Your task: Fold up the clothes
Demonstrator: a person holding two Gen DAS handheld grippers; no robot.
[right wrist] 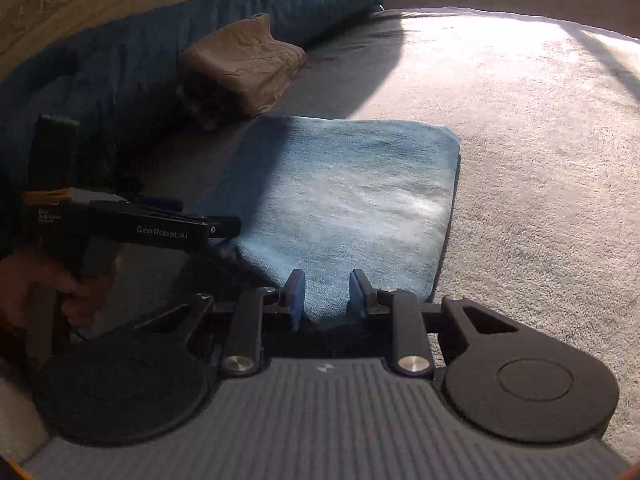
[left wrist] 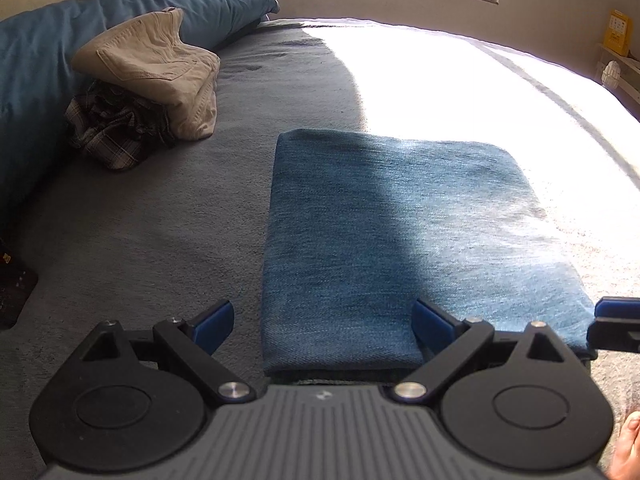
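The right gripper is partly closed, its blue pads straddling the near edge of the folded blue denim garment, though whether they truly pinch the cloth I cannot tell. The left gripper is spread wide over the near left corner of the same garment, gripping nothing. The denim looks thick, fairly heavy and limp, so I would take it by the stacked near edge. It lies as a neat rectangle on the grey bed blanket, well apart from the beige trousers.
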